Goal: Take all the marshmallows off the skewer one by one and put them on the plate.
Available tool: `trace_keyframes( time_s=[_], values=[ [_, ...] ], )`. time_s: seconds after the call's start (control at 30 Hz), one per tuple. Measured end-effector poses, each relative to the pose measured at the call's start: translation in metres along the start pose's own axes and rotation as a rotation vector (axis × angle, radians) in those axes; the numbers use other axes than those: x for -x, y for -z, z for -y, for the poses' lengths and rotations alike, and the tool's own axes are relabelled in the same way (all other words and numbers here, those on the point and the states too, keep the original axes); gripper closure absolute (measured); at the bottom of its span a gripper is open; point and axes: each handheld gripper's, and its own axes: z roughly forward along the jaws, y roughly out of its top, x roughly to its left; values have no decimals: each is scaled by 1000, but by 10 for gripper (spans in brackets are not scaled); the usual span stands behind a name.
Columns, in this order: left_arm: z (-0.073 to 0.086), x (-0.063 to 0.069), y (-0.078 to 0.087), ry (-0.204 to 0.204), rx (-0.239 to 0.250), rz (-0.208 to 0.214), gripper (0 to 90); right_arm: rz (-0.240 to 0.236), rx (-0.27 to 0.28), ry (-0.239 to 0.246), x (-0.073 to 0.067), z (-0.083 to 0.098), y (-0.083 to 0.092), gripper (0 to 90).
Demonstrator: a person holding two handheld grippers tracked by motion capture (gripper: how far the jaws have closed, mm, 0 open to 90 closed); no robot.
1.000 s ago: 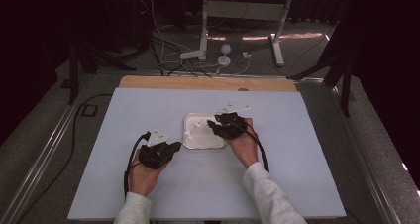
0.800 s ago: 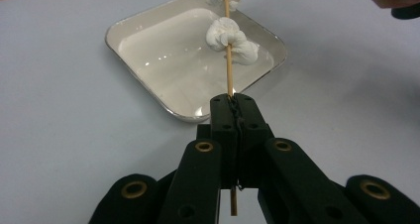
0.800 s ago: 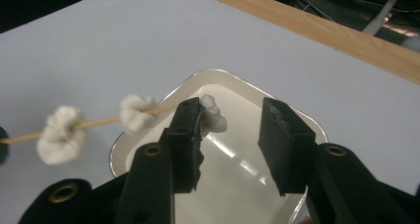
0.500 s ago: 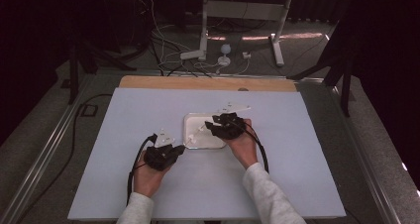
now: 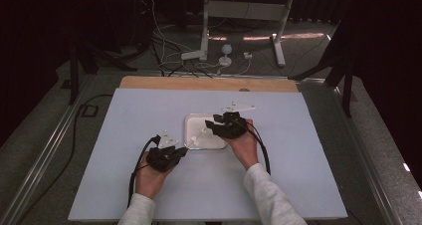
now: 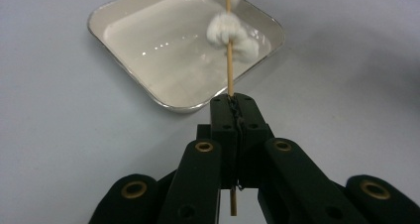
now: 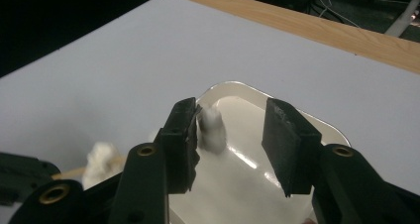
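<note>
Nearest the person, the left gripper is clamped on a skewer, its long axis pointing out over the tray. White puffs are threaded on it. Beyond, the right gripper, its jaws just opening, stands over the tray with one puff touching its left pad.

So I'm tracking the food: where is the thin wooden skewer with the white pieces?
The thin wooden skewer is clamped in the left gripper, reaching over the white square dish at table centre.
</note>
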Motion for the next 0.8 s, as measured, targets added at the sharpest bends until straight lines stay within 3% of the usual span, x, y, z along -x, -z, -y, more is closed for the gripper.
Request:
trace_keyframes(
  time_s=[0.3,0.5,0.6,0.8],
  values=[
    [1,-1,-1,13,9,-24,898,-13,-4,-12,-2,2,3,520],
    [1,-3,3,52,45,-26,898,-43,-6,28,-18,11,9,514],
    [1,-3,5,64,68,-25,897,-72,2,-15,-23,19,9,513],
    [0,-2,8,57,108,-19,897,-74,-7,-38,-27,22,5,638]
  ],
)
